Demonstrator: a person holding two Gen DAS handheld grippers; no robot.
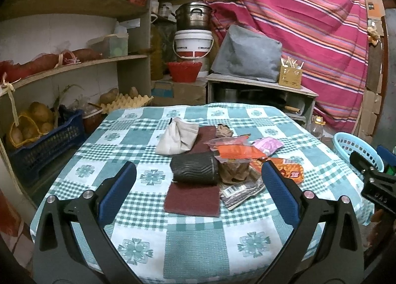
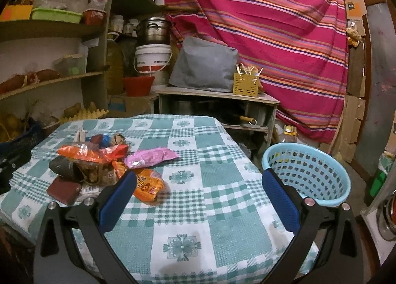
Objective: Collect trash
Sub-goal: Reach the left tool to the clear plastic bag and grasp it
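1. Trash lay in a loose heap on the checked tablecloth [image 1: 198,242]: an orange wrapper [image 1: 237,151], a pink wrapper [image 1: 268,145], a second orange packet [image 2: 148,186], a brown crumpled bag [image 1: 234,171] and a barcoded wrapper [image 1: 241,192].
2. Mixed into that heap were a black ribbed roll [image 1: 194,169], resting on a maroon scouring pad [image 1: 193,200], and a pale cloth pouch [image 1: 177,139] behind it.
3. Your left gripper [image 1: 198,180] was spread wide and held nothing; the heap sat straight ahead, between its two blue pads, with the black roll nearest the centre line.
4. Its right pad [image 1: 279,190] stood just beside the barcoded wrapper in that view; you could not tell whether they touched.
5. Your right gripper [image 2: 198,190] was also spread wide and empty; the heap lay ahead and to its left, with the second orange packet just beyond its left pad [image 2: 116,200].
6. The light blue basket [image 2: 309,172] stood off the table's right edge, just behind the right pad [image 2: 279,200] of your right gripper.
7. Beyond the table were a low shelf with a grey bag [image 2: 205,66] and a striped red cloth [image 2: 259,24].
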